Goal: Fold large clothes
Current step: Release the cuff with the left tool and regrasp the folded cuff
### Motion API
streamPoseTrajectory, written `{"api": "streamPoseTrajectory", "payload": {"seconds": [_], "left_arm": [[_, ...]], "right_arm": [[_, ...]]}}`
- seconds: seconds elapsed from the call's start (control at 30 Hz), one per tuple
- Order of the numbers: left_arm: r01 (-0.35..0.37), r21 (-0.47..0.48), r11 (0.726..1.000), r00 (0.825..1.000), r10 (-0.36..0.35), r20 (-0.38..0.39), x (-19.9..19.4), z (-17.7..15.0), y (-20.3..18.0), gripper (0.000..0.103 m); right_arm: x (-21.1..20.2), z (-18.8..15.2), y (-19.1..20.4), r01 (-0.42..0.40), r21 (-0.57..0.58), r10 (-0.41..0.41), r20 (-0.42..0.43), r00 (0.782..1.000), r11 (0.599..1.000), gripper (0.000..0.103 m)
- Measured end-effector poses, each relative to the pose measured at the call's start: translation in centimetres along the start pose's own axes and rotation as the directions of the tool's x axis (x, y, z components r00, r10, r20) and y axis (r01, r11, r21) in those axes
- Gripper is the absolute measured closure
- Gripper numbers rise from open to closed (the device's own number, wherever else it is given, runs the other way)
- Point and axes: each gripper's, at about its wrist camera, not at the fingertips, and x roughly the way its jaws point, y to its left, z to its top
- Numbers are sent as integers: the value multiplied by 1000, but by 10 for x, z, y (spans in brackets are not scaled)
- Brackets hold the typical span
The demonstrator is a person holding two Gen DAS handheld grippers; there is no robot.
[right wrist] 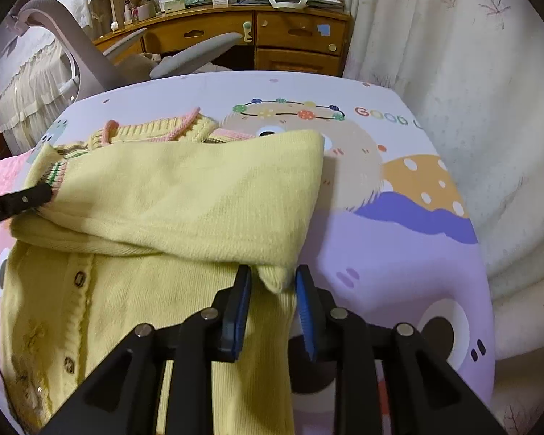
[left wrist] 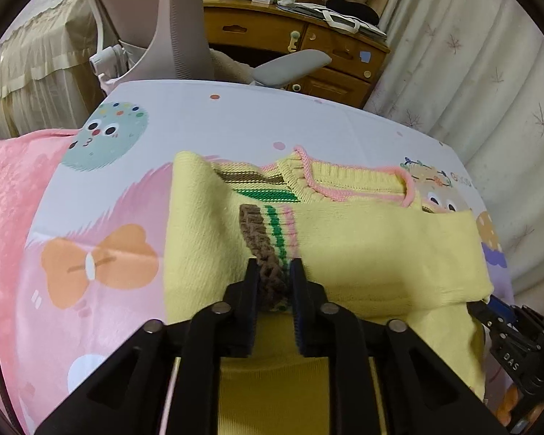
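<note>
A yellow knit cardigan (right wrist: pixel 185 217) lies on a bed (left wrist: pixel 235 116) with a cartoon-printed sheet, its pink-edged neckline toward the far edge of the bed and its buttoned front facing up. One sleeve (left wrist: pixel 362 250) is folded across the chest.

The left gripper (left wrist: pixel 273 272) is clamped on the striped cuff (left wrist: pixel 261 239) of this sleeve; the brown knit band is pinched between its jaws. The right gripper (right wrist: pixel 273 279) stands at the other end of the sleeve, where the fold meets the body. Its jaws are a little apart, with a small point of yellow knit between them, and the blue pads (right wrist: pixel 235 322) do not seem to press on it.

The sleeve fold looks nearly finished, but the judgement is that some risks remain. If the left gripper pulls the cuff further, the soft knit can stretch and drag the layer under it, so the neckline becomes crooked. The right gripper holds the fabric loosely or not at all, so the fold corner may slip out and the sleeve can slide off the body toward the right edge of the bed. Also the cuff is thick; when it is released it may spring back and open the fold.
</note>
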Motion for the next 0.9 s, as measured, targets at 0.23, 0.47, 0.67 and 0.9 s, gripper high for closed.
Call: {"api": "streamPoseTrajectory", "payload": {"seconds": [0.23,0.47,0.67,0.9], "left_arm": [[-7,-43,999,999,9,52,-41,2,-3,53],[37,23,999,998,-38,40,-39,12,-36,47],[55,12,998,998,-55,5,0,20,-55,55],[-55,64,996,998,57,-40,30,14,-42,74]], "right_arm": [[-41,3,-3,-67,26,65,70,995,997,78],[-43,32,20,-147,17,144,109,984,989,78],[-11,47,44,-220,-8,220,64,973,976,78],[16,39,30,-151,-10,151,27,988,988,98]]}}
